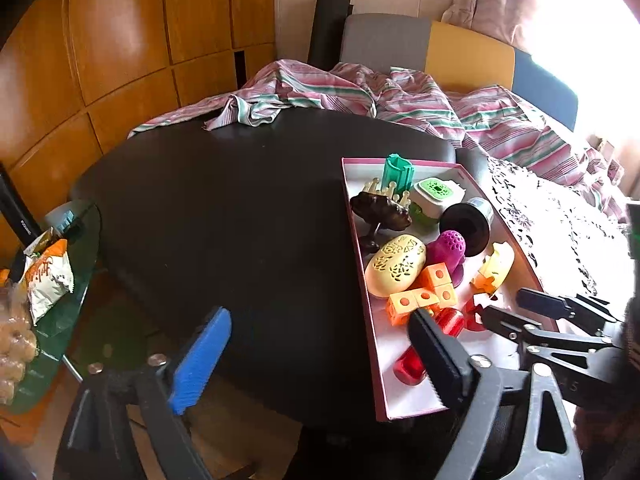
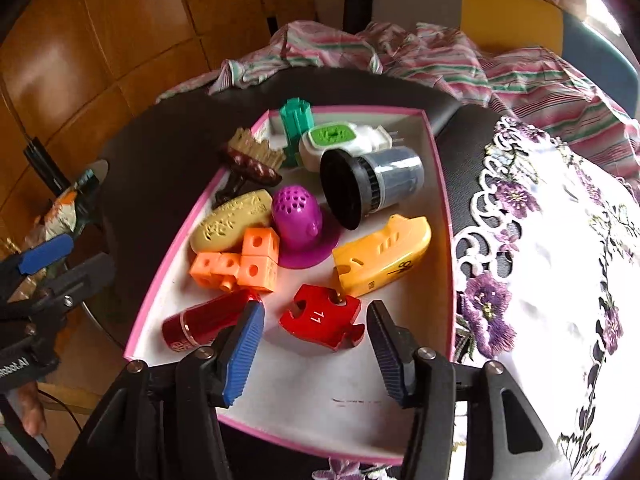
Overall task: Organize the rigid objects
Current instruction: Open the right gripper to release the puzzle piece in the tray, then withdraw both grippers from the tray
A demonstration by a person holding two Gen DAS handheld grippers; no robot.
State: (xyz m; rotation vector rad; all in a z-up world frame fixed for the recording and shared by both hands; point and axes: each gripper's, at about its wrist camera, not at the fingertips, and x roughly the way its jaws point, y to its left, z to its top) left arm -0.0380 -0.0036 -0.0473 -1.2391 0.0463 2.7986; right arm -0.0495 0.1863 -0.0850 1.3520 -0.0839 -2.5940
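A pink-rimmed tray (image 2: pixel 320 392) on the black table (image 1: pixel 224 208) holds several small rigid objects. Among them are a red puzzle piece marked 11 (image 2: pixel 322 322), a red cylinder (image 2: pixel 200 326), orange cubes (image 2: pixel 244 264), a purple dome (image 2: pixel 296 216) and a yellow boat-shaped piece (image 2: pixel 380 256). My right gripper (image 2: pixel 316 350) is open low over the tray's near end. The puzzle piece lies between its fingertips, and the pads do not press on it. My left gripper (image 1: pixel 320 356) is open wide and empty over the bare table, left of the tray (image 1: pixel 408 400).
A striped cloth (image 1: pixel 360 96) is bunched at the table's far edge. An embroidered white cloth (image 2: pixel 560 280) lies right of the tray. Snack bags (image 1: pixel 44 276) sit on a glass side table to the left. Chairs (image 1: pixel 384 40) stand behind the table.
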